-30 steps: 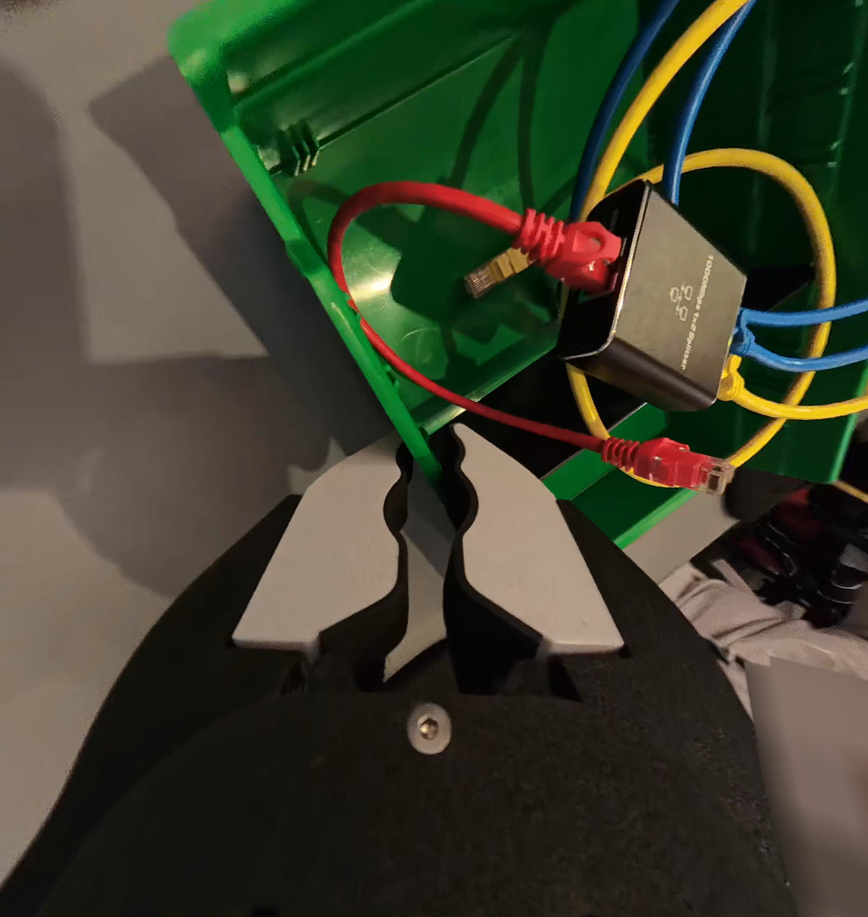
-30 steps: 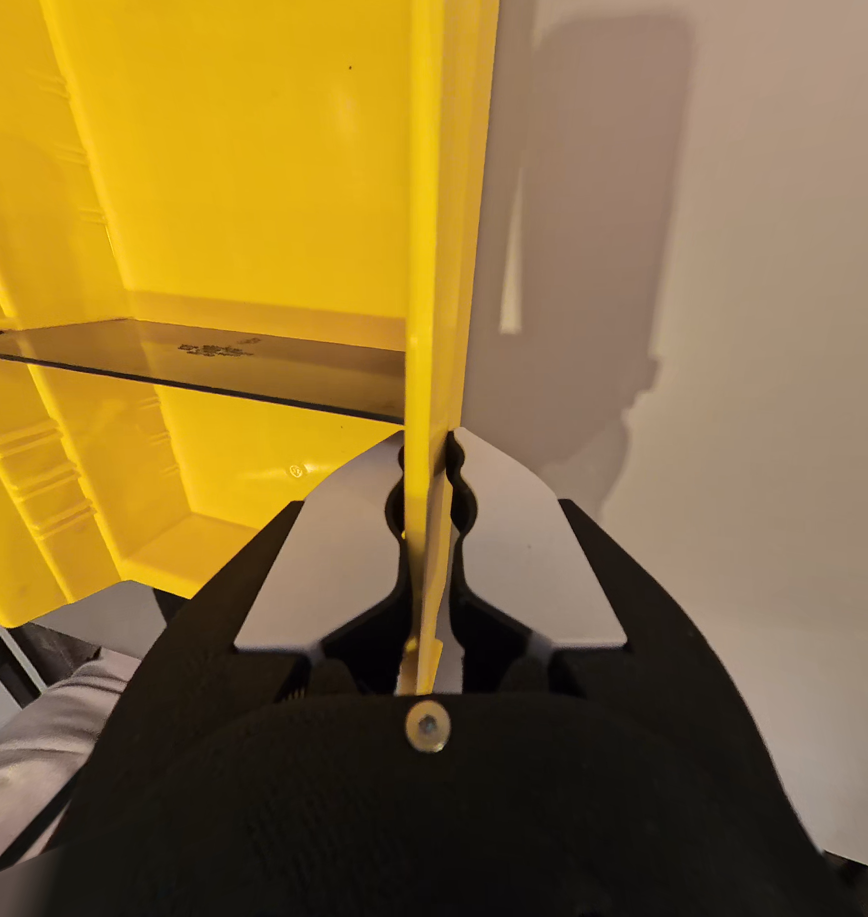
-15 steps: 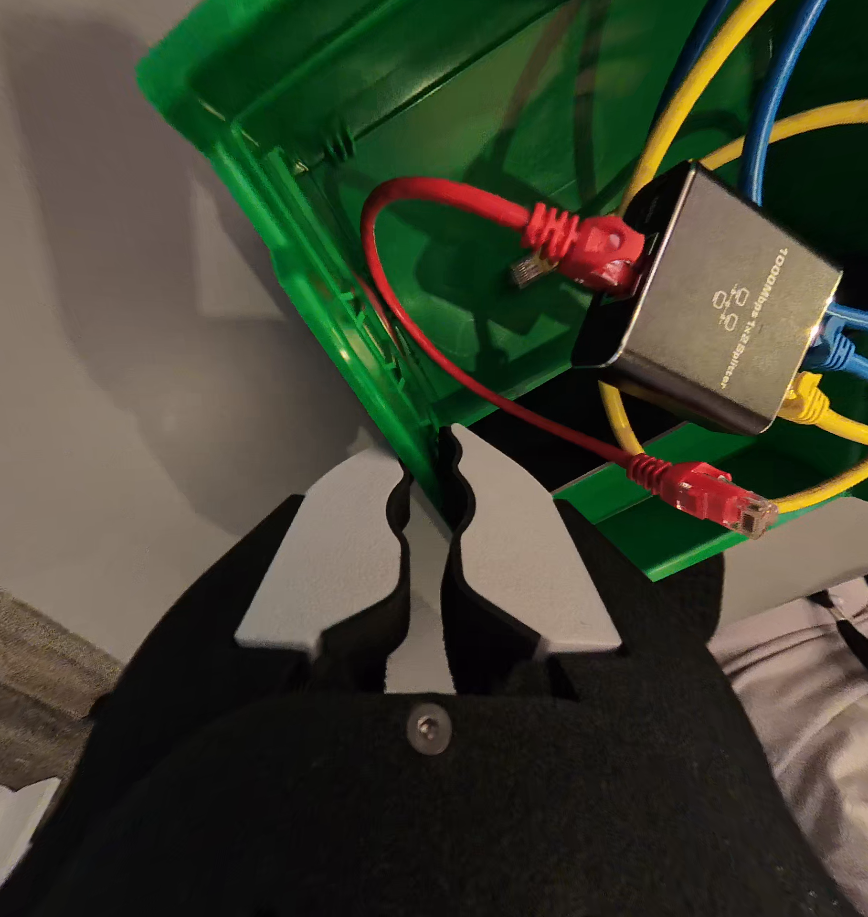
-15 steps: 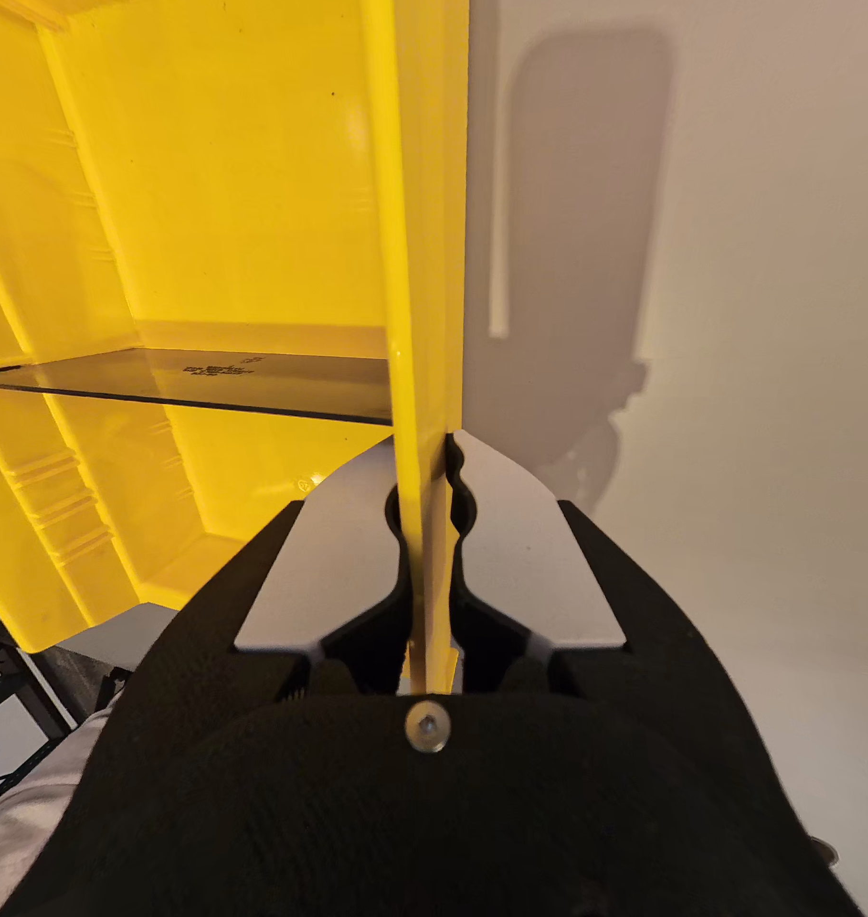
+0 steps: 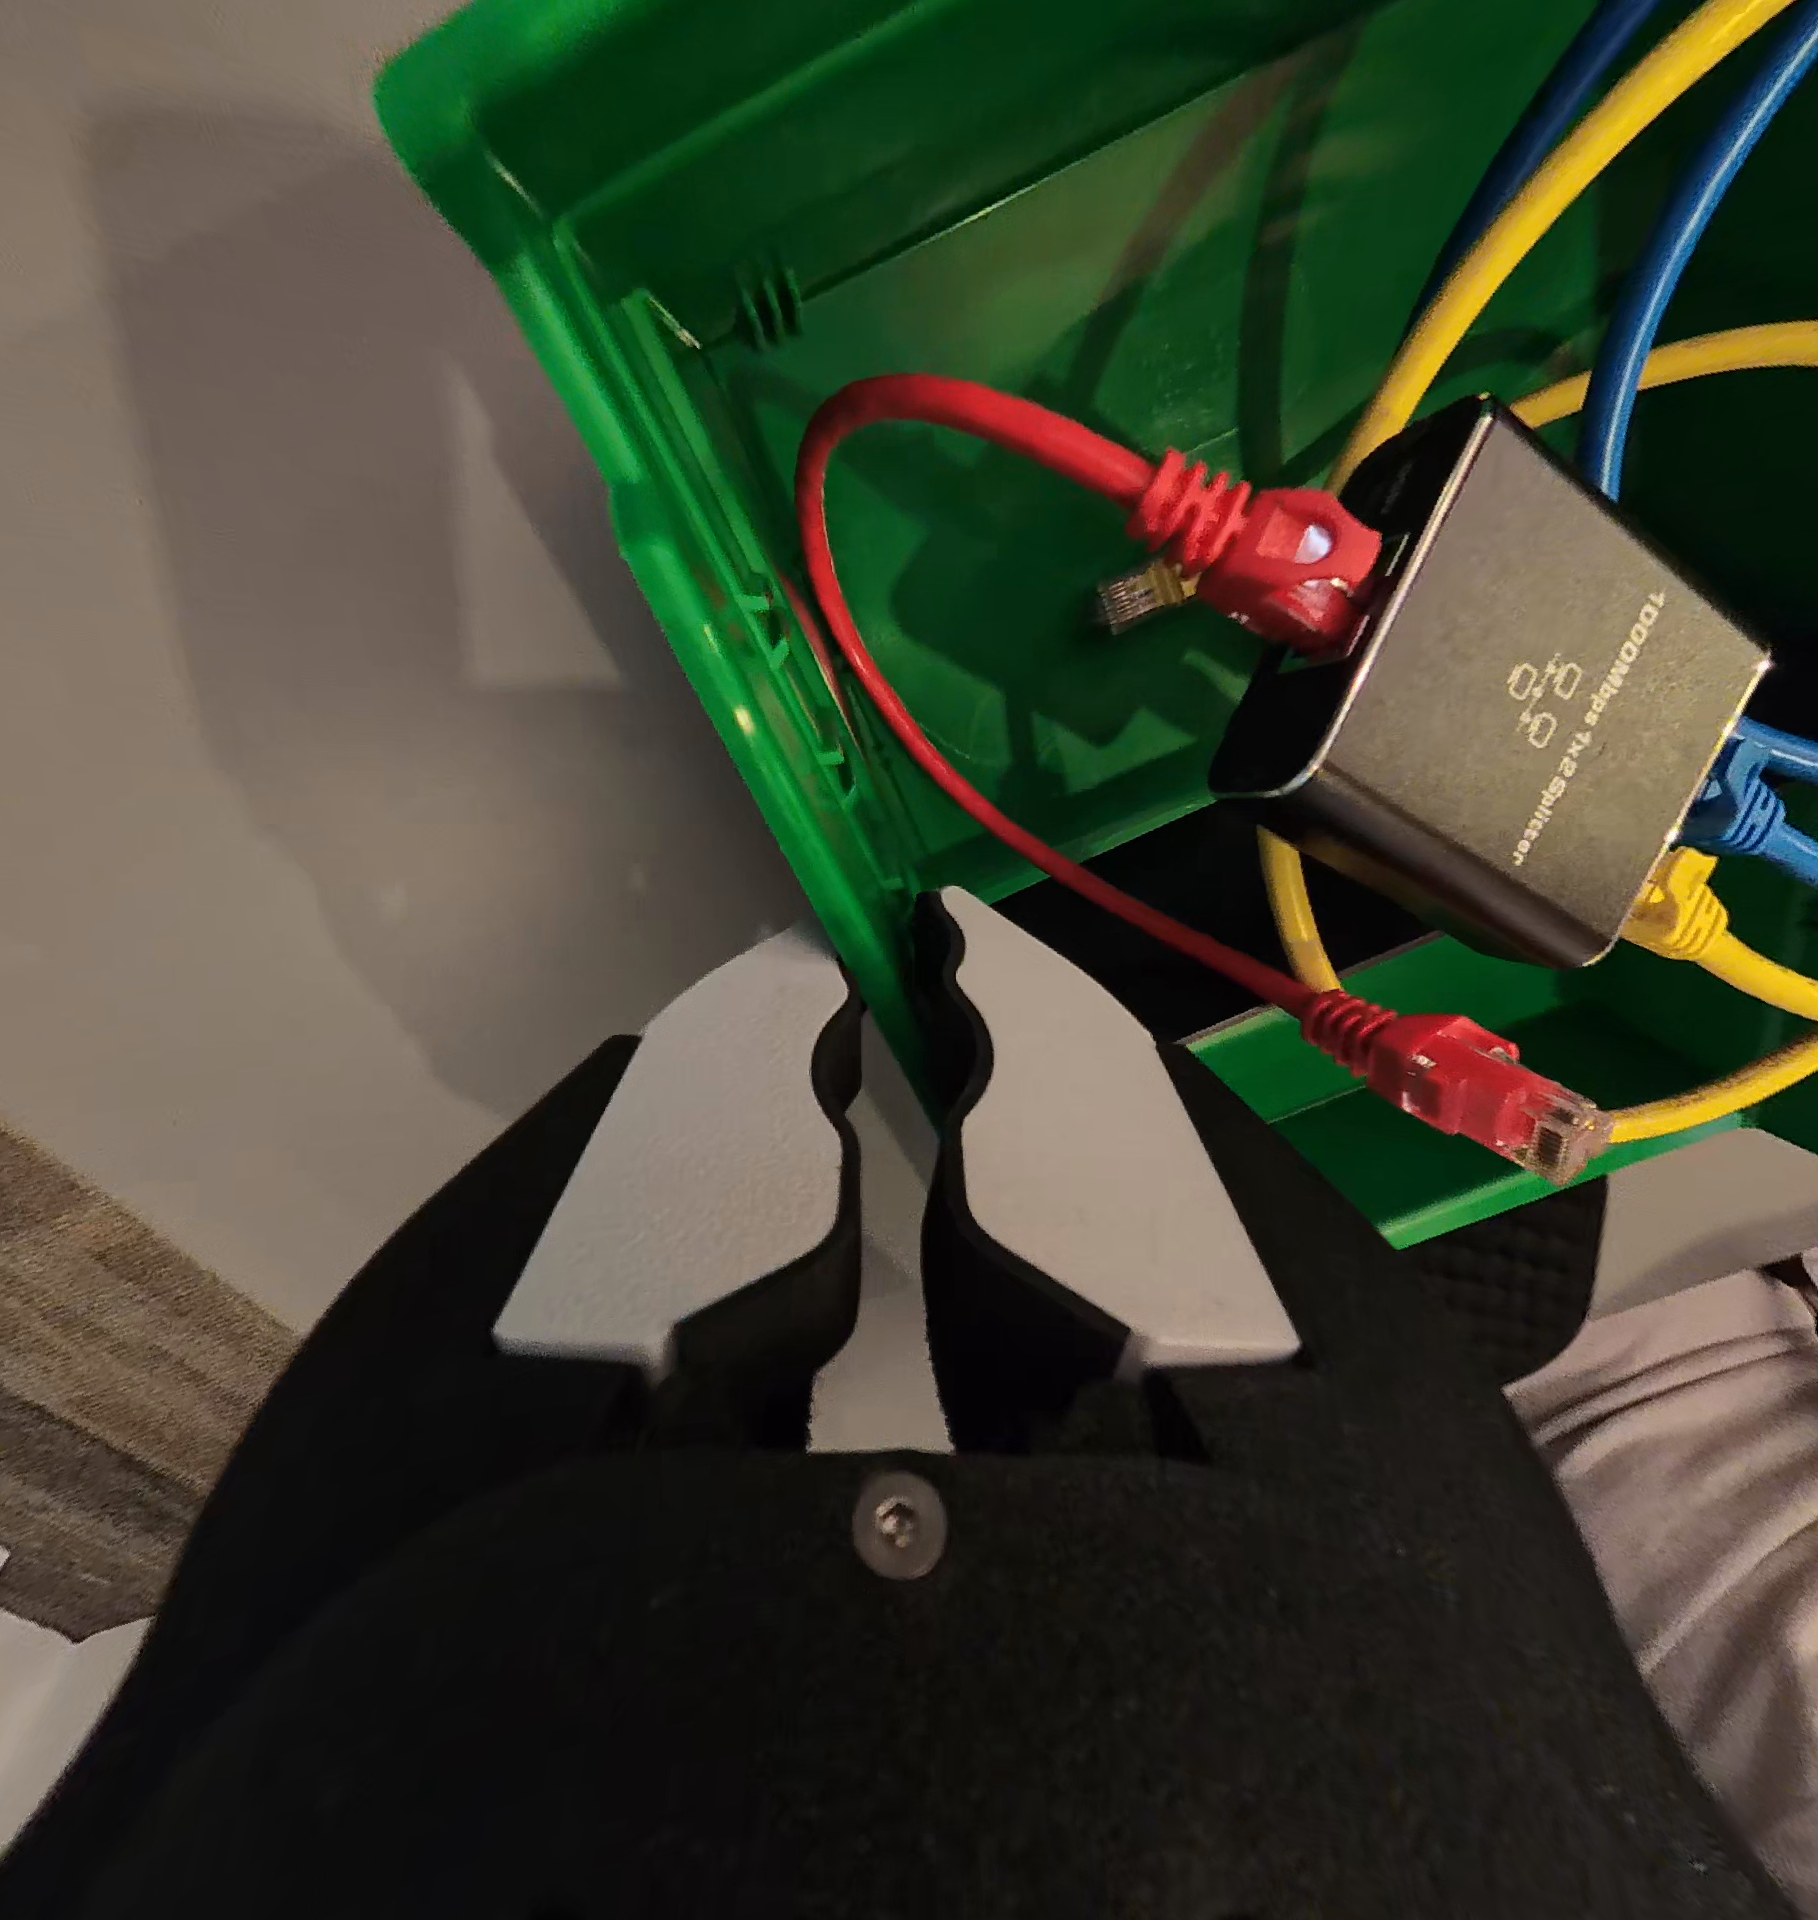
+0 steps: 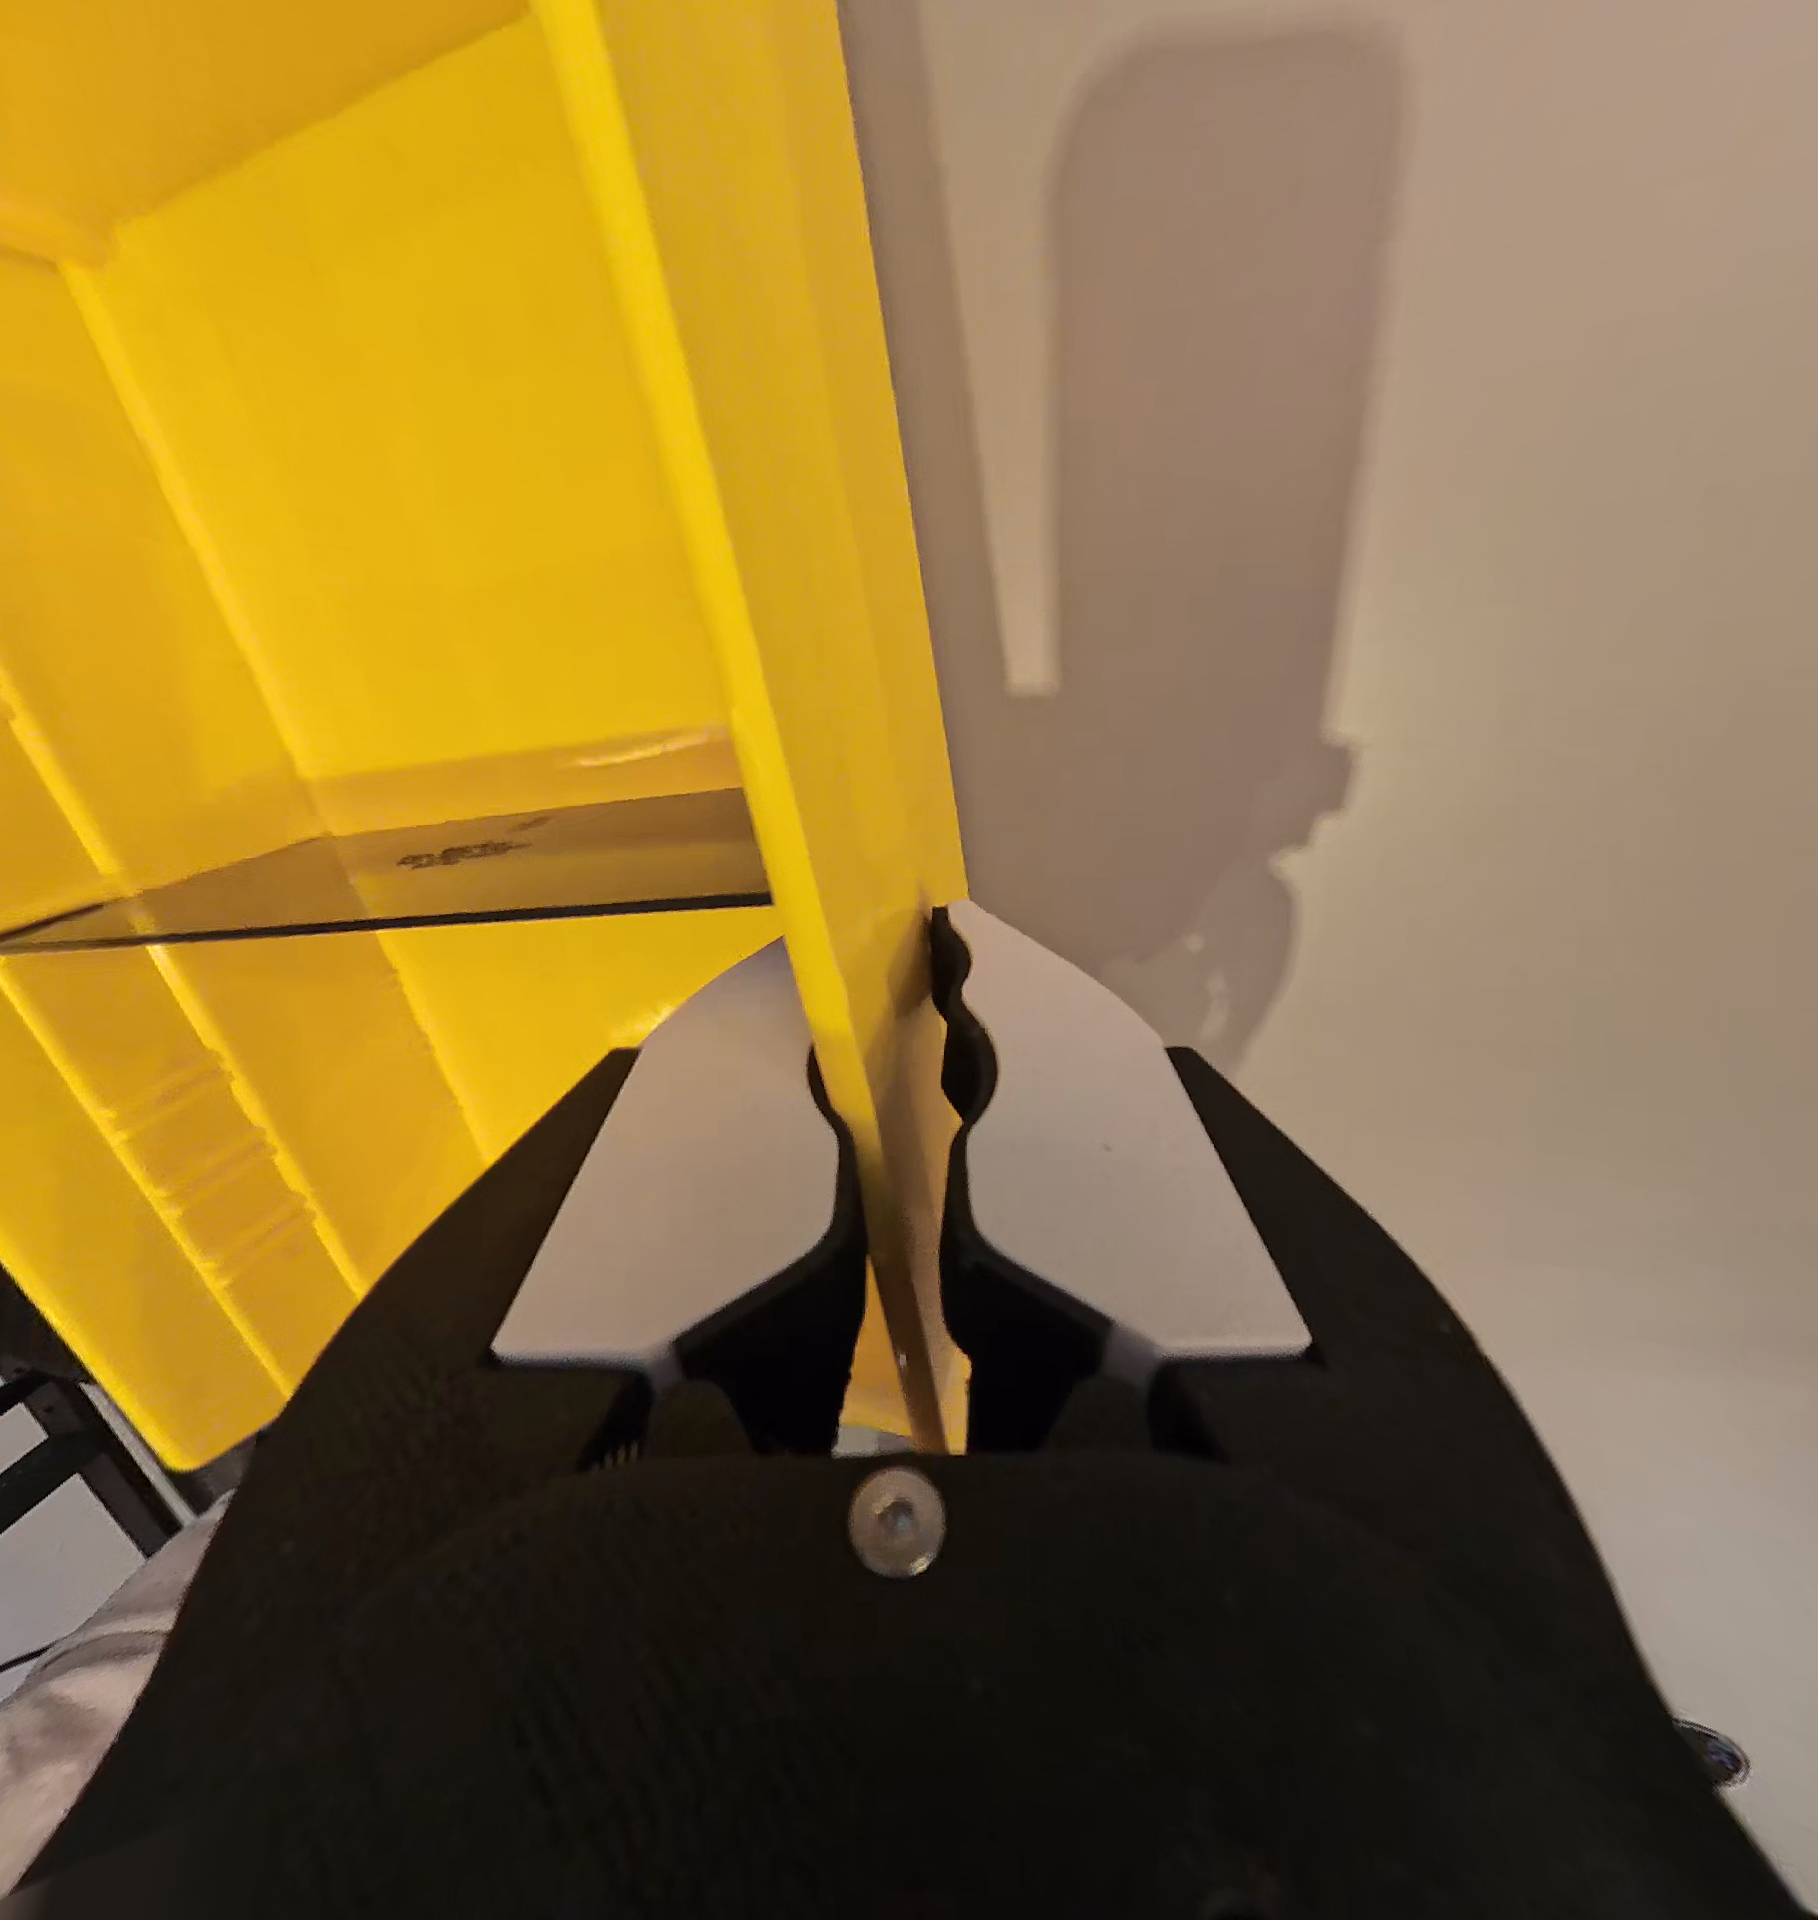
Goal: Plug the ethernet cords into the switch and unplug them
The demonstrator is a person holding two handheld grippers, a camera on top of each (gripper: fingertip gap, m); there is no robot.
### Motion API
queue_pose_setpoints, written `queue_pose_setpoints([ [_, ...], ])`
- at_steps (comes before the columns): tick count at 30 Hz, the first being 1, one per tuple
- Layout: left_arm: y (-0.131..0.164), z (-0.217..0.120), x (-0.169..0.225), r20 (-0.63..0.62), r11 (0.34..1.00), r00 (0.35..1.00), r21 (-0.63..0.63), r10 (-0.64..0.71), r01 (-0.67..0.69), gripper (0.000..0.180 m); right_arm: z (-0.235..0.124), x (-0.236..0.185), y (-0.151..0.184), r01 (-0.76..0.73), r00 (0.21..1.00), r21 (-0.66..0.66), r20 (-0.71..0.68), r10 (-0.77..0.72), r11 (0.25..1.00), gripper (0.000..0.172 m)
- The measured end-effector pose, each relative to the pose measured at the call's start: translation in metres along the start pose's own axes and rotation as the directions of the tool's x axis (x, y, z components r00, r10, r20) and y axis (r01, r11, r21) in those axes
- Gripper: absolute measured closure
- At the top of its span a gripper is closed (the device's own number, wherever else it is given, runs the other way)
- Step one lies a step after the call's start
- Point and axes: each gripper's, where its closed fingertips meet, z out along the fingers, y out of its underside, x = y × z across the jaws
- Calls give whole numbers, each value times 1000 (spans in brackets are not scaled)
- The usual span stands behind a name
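A green plastic bin [image 5: 676, 436], tilted, shows its ribbed side wall and glossy inner floor against a pale grey-white surface [image 5: 209, 623] crossed by soft shadows. Grey-brown carpet [image 5: 63, 1351] lies at that view's lower left edge, and light grey cloth [image 5: 1715, 1507] at its lower right. A yellow plastic bin [image 6: 417, 468] fills the other view's left half, with a dark translucent divider panel [image 6: 531, 862] spanning its inside; a black metal frame [image 6: 43, 1434] sits below its lower left corner
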Motion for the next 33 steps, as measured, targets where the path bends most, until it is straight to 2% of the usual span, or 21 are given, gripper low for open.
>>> queue_pose_setpoints([
  [6,0,1,8,-9,1000,1000,-11,25,-25,173,-4,14,2,-52,999,5,5,51,999,164],
  [14,0,2,8,-8,1000,1000,2,8,-8,173,-9,27,8,-55,997,17,-61,55,998,165],
  [26,0,3,9,-30,999,999,16,-34,34,174,-5,15,13,67,994,-15,-89,-68,998,164],
  [31,5,6,12,-59,1000,998,16,-10,11,160,-5,10,11,114,993,12,-22,-114,993,158],
  [33,4,1,9,-52,999,999,51,-3,6,162,-8,8,10,128,992,38,-7,-127,991,154],
])
